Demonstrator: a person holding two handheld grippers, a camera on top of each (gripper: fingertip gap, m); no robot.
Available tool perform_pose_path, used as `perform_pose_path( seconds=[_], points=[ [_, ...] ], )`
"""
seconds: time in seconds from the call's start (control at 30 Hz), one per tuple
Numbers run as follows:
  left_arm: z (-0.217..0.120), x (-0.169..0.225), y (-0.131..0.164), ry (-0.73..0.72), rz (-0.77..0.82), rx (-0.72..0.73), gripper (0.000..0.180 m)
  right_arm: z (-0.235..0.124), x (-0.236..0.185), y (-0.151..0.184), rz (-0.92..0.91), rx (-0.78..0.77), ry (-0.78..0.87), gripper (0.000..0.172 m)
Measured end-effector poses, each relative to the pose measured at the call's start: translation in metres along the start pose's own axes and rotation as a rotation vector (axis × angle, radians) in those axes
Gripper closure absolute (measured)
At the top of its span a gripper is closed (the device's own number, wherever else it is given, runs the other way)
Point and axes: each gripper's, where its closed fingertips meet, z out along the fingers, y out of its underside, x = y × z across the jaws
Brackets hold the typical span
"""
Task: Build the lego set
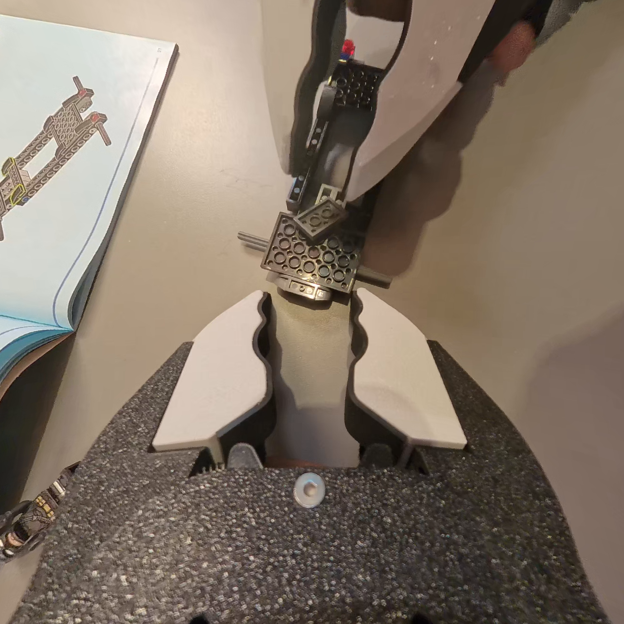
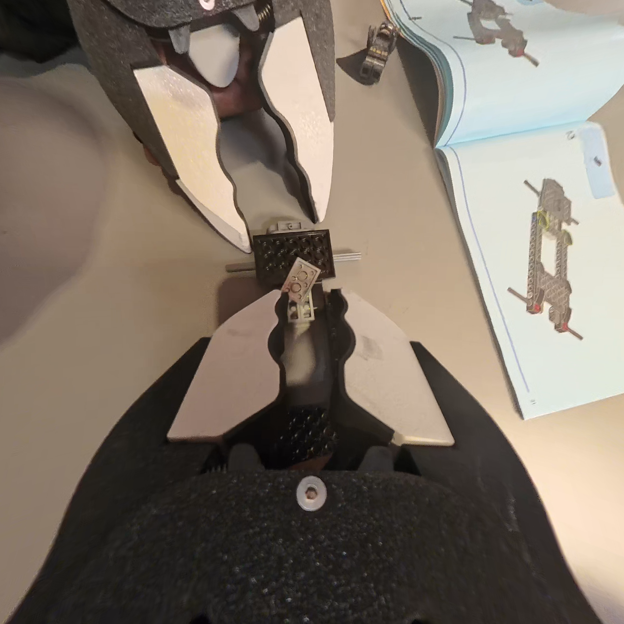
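Left gripper (image 1: 310, 293) points toward 12 o'clock in its own view, low over the counter (image 1: 506, 304). Its jaws stand apart, and both fingertips (image 1: 260, 297) sit just beside the near edge of a dark brick model (image 1: 312, 251) without pressing on it; nothing is gripped.

Right gripper (image 2: 309, 293) faces the left one from the opposite end, the two almost tip to tip. In the left wrist view it comes down from 12 o'clock, tilted, with a person's hand (image 1: 516, 44) at its body. Its jaws are part open around the model's long frame; whether the pads press on the frame cannot be told.

The model lies on the counter between the two grippers. One small grey plate (image 2: 301, 280) rests askew on the model's black studded plate (image 2: 293, 253), at the right gripper's fingertips. One grey axle (image 2: 347, 255) sticks out on both sides.

One open instruction booklet (image 2: 506, 111) lies at 2 o'clock in the right wrist view. One small dark figure (image 2: 378, 47) stands at 1 o'clock beside it.
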Motion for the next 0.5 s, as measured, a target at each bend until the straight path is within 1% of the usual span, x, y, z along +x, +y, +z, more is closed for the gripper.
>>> perform_pose_path(
  seconds=[0.17, 0.37, 0.5],
  points=[
    [0.0, -0.001, 0.0, -0.001, -0.002, 0.001, 0.135, 0.004, -0.006, 0.008, 0.047, -0.047, -0.023, 0.147],
    [0.0, -0.001, 0.0, -0.002, -0.001, 0.0, 0.135, 0.011, -0.007, 0.007, 0.079, -0.056, -0.044, 0.147],
    [0.0, 0.0, 0.0, -0.002, 0.0, 0.0, 0.135, 0.015, -0.01, 0.005, 0.063, -0.058, -0.058, 0.153]
  ],
)
